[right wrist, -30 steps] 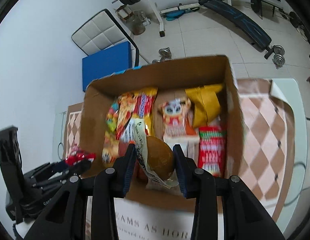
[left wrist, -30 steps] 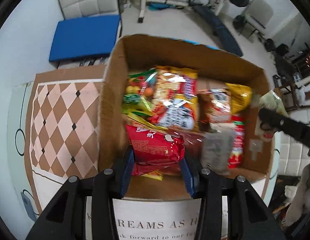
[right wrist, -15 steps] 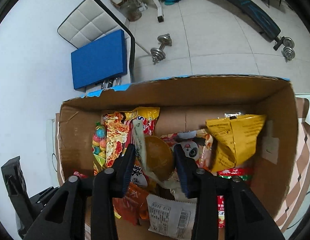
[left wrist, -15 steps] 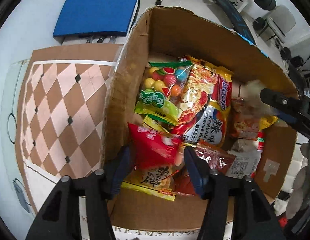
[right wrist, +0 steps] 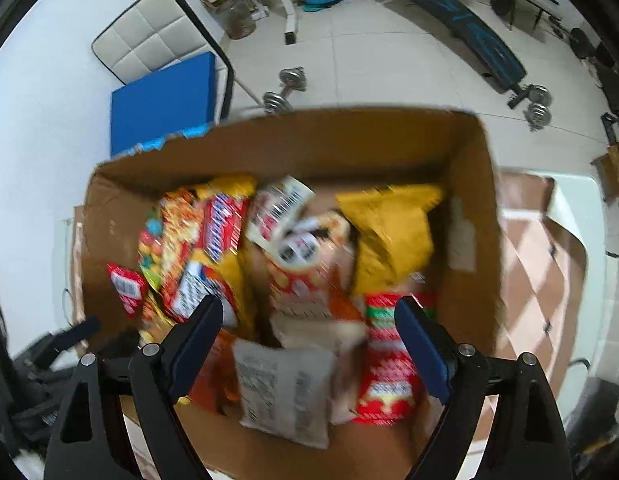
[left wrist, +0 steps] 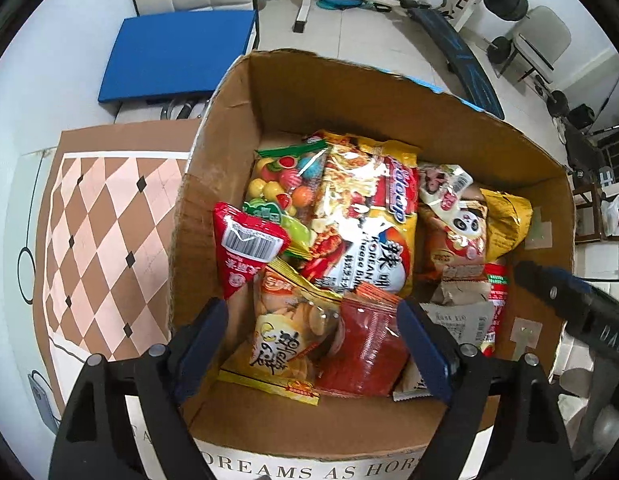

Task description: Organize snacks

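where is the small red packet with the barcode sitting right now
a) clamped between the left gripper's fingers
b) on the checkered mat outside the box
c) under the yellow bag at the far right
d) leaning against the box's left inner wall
d: the small red packet rests barcode-up against the left inner wall of the cardboard box, clear of the open left gripper, whose jaws have just been opening with no pad pressing on any snack.

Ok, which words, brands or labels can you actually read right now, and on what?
"KOREAN" and "Cheese Bu...", cut off: yellow noodle packet in the cardboard box.
"...OREAMS AS HOR...", first letter unclear, cut off at both ends: printed mat under the box.
Chinese characters on the red packet and chip bag: not legible to me.
Right wrist view: too blurred.
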A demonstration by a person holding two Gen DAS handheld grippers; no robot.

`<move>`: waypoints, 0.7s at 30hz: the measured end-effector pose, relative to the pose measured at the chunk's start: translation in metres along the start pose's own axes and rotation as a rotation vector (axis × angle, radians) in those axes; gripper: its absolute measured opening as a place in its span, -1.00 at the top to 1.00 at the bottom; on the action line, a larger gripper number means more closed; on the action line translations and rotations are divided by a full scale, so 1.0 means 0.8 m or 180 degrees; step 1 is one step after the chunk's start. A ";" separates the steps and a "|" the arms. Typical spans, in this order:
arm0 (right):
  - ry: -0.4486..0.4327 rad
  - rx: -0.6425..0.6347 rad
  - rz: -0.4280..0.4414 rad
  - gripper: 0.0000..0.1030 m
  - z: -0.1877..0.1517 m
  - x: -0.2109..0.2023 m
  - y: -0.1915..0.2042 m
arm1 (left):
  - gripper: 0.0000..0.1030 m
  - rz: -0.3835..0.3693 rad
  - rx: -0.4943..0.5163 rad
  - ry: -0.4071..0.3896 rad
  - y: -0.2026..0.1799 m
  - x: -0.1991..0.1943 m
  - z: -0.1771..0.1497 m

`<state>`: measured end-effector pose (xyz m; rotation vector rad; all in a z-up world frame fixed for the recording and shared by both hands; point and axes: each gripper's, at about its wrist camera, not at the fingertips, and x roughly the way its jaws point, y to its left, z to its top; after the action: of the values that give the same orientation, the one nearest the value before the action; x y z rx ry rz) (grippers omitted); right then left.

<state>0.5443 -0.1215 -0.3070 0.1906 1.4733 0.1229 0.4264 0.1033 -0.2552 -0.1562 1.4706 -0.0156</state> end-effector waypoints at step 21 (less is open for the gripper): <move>-0.0470 0.0057 -0.0345 -0.88 -0.135 -0.118 -0.027 | -0.67 0.0258 0.0291 -0.0892 -0.044 -0.125 -0.088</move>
<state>0.4274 -0.1558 -0.2284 0.1310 1.3348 0.0076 0.3491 0.0724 -0.1591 -0.0226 1.1931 0.0048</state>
